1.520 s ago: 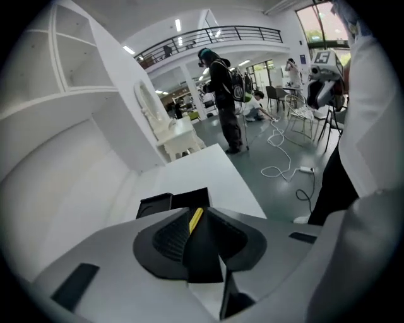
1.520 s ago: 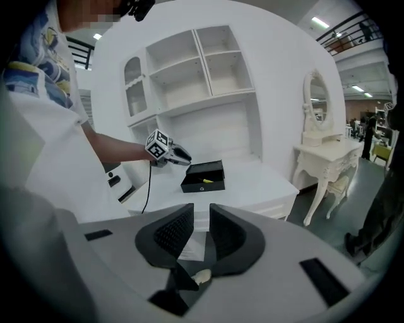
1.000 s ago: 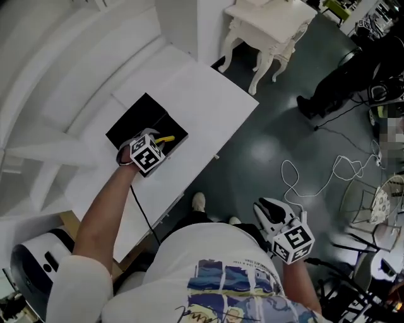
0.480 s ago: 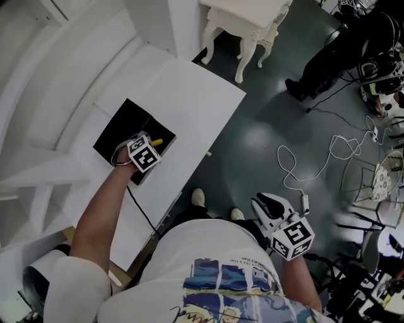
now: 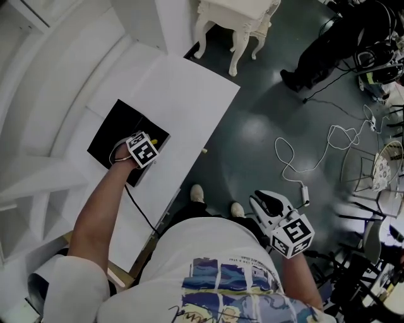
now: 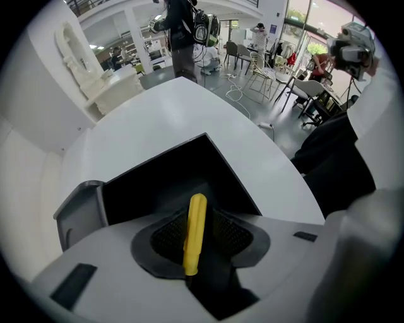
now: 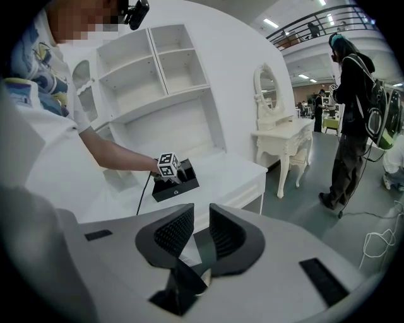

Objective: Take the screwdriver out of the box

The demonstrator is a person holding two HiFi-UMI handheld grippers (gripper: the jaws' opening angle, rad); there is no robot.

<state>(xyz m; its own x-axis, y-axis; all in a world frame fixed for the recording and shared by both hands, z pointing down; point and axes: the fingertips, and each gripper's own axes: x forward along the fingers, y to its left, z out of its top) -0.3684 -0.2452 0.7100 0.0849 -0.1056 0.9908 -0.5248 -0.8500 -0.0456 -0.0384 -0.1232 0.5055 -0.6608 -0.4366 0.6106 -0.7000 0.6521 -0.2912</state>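
Note:
A black open box [image 5: 106,134] sits on the white desk [image 5: 183,94]. My left gripper [image 5: 136,154] points straight down into it. In the left gripper view the yellow screwdriver [image 6: 194,228] lies lengthwise between the pads of the left gripper [image 6: 201,238], with a dark gap beside it. Those jaws have just been opening and stand wide around the handle. From the head view the screwdriver is hidden under the marker cube. My right gripper [image 5: 265,205] hangs low at my right side over the floor, open and empty; its pads [image 7: 173,232] stand apart. The box [image 7: 180,185] shows far off in that view.
White shelves [image 7: 158,69] stand behind the desk. A white dressing table [image 5: 237,12] stands past the desk's far end. Cables [image 5: 303,170] lie on the grey floor. A person in dark clothes [image 7: 353,113] stands at the right, and chairs [image 5: 372,176] crowd the right edge.
My left gripper has sunk lower into the box, and the yellow handle that showed beside its cube is now covered in the head view. The right gripper has stayed put.

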